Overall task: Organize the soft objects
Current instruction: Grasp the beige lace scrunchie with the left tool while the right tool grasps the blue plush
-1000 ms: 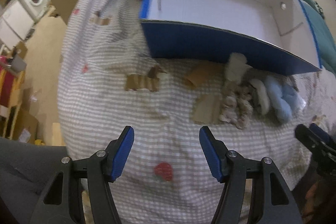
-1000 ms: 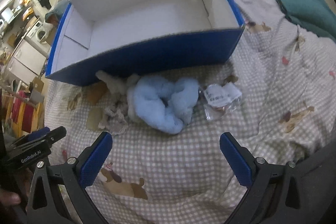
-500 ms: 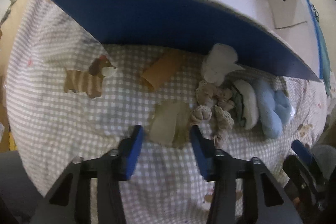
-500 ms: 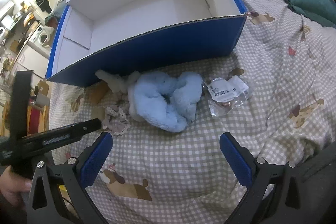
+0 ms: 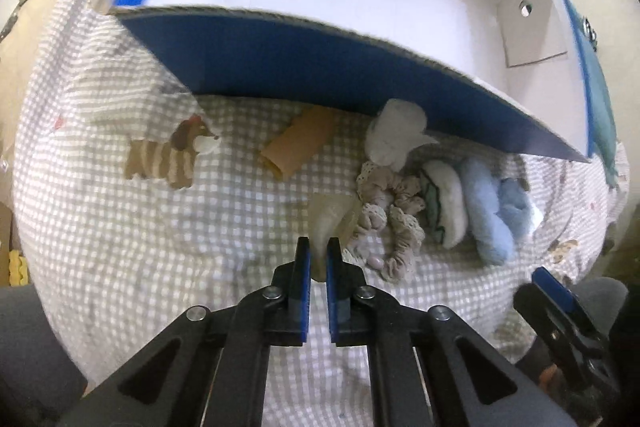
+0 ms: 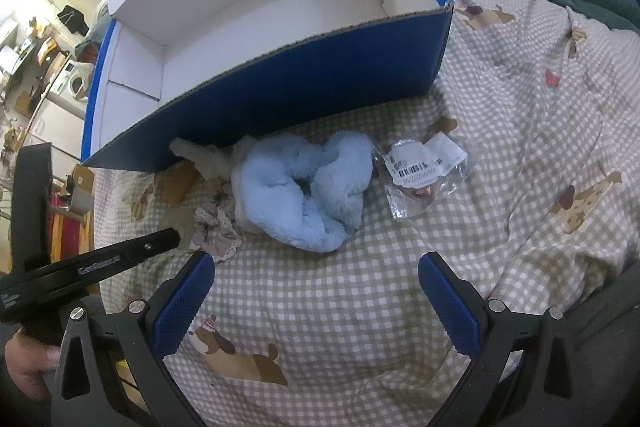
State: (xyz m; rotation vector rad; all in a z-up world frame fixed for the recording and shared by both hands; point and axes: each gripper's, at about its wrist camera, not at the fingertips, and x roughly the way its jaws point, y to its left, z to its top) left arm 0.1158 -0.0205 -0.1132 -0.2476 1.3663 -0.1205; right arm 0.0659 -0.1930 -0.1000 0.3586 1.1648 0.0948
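Two tools work the bed: left tool (image 5: pixel 318 259) pinches a beige cloth (image 5: pixel 330 217) just near of the blue box (image 5: pixel 320 67); right tool (image 6: pixel 316 291) gapes empty.

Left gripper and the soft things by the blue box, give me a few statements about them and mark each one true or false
1. The left gripper is shut on the beige cloth. True.
2. The right gripper is clamped on the light blue scrunchie. False: its jaws stand wide open above the checked bedsheet, short of the scrunchie.
3. The blue box already holds several soft items. False: its white inside shows nothing in it.
4. The lace-trimmed scrunchie lies on the bedsheet just right of the beige cloth. True.
5. A clear plastic packet with a barcode label lies inside the box. False: it lies on the bedsheet beside the light blue scrunchie.
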